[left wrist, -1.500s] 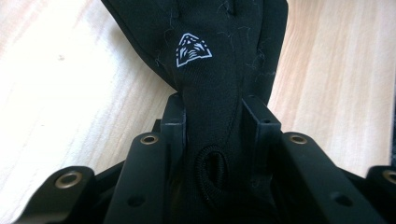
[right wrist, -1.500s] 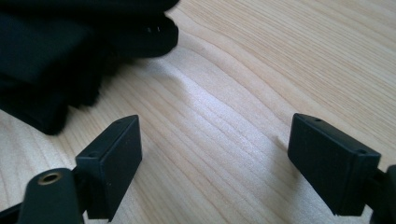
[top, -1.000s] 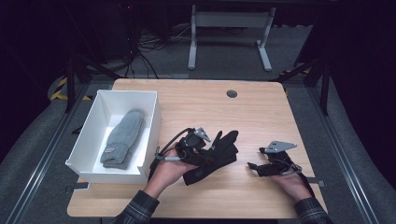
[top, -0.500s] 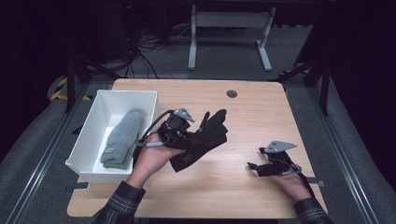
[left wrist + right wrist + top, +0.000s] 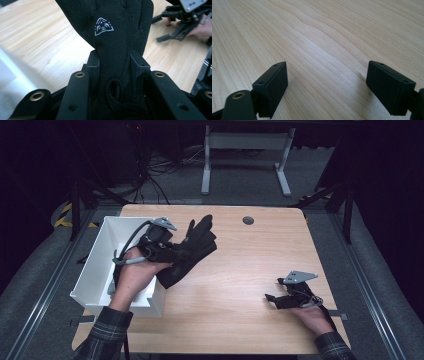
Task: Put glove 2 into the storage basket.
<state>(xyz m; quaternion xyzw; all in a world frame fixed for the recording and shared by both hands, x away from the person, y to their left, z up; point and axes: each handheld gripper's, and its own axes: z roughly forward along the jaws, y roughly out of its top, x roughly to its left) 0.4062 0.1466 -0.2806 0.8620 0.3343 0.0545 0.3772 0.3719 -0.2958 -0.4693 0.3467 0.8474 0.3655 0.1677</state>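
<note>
The left gripper is pinching the cuff of a black glove, holding it lifted beside the white bin's inner wall, fingers pointing away over the wooden table. The right gripper is resting low on the table, jaws spread, gripping nothing.

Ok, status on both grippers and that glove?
Left gripper clamped on black glove, beside white bin. Right gripper open, resting on table. Nothing in the way.
</note>
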